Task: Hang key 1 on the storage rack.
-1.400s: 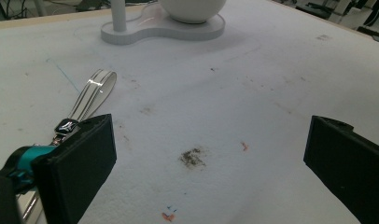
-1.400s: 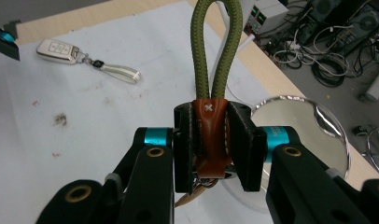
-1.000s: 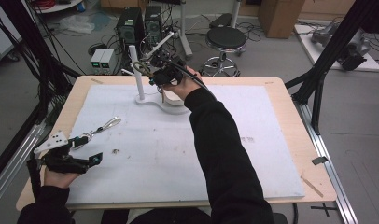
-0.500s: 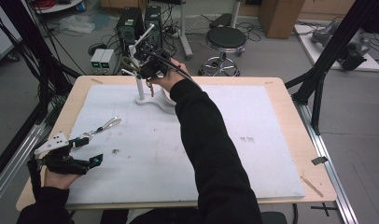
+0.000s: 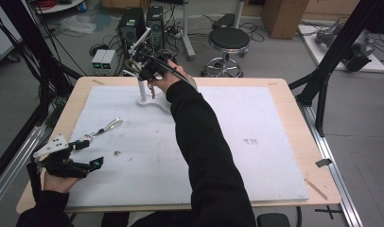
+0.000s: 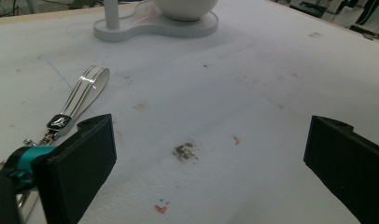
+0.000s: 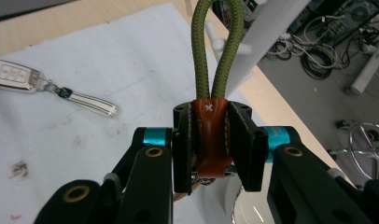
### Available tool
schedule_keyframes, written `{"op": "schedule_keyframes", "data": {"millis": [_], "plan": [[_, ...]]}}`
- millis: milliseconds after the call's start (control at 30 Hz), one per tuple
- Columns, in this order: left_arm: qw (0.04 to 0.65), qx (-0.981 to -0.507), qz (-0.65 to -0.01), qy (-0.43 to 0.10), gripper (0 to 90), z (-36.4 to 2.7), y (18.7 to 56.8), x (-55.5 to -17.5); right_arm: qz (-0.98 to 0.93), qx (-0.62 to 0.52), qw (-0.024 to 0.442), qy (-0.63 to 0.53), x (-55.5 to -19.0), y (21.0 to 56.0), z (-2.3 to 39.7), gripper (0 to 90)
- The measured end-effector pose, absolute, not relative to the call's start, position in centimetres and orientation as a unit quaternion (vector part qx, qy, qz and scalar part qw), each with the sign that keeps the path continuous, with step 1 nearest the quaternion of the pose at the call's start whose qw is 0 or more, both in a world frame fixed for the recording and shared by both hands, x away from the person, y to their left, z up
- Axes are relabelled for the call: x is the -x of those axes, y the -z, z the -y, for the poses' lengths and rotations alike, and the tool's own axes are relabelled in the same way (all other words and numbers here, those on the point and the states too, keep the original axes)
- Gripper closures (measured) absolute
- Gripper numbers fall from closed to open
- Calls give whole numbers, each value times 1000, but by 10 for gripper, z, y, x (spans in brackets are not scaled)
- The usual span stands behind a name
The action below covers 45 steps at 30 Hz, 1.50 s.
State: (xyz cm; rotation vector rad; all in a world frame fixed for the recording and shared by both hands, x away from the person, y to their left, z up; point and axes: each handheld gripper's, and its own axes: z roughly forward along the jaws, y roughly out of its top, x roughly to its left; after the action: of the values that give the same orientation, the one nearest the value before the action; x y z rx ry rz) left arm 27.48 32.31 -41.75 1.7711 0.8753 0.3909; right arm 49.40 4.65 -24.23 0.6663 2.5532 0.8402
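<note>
Right tool [image 7: 211, 144] clamped on keychain's leather tab [image 7: 209, 135], green cord loop [image 7: 211, 46] nearing stand peg [image 5: 142, 39] at twelve o'clock; risk: loop missing peg, dropping. Left tool [image 6: 211, 163] gaping wide.

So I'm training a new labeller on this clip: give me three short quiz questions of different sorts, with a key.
1. True or false: the right gripper is shut on the keychain's brown leather tab.
2. Which colour is the rope loop above that tab: A olive green, B red, C blue?
3. In the left gripper view, what lies on the white mat beside the open left gripper?

Key
1. True.
2. A.
3. A striped key strap, left of the jaws, not held.
</note>
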Motion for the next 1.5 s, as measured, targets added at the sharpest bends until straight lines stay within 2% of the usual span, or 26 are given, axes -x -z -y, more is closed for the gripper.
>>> {"op": "schedule_keyframes", "data": {"millis": [500, 867, 933, 1100, 1133, 1167, 1200, 1233, 1300, 1500], "plan": [[533, -746, -364, -164, 28, -322, 418, -274, -900, -274, 181, -288, -511, 269, -36, 704], [532, -745, -367, -167, 28, -323, 418, -275, -892, -281, 194, -295, -514, 285, -46, 679], [529, -747, -366, -168, 28, -323, 418, -275, -892, -284, 186, -298, -515, 287, -47, 605], [529, -746, -367, -168, 28, -323, 418, -274, -895, -286, 171, -296, -514, 283, -40, 286], [529, -746, -368, -168, 28, -323, 418, -274, -895, -286, 171, -296, -514, 283, -40, 286], [529, -745, -369, -168, 28, -323, 418, -273, -898, -284, 175, -289, -512, 280, -36, 158], [529, -745, -369, -168, 28, -323, 418, -273, -898, -282, 175, -288, -512, 279, -34, 104], [530, -745, -368, -168, 28, -322, 418, -273, -898, -282, 175, -288, -512, 279, -34, 104], [530, -744, -369, -168, 28, -322, 418, -273, -898, -279, 175, -291, -511, 275, -25, 5], [530, -745, -369, -169, 28, -322, 418, -274, -899, -276, 175, -292, -506, 268, -7, 7]]}}
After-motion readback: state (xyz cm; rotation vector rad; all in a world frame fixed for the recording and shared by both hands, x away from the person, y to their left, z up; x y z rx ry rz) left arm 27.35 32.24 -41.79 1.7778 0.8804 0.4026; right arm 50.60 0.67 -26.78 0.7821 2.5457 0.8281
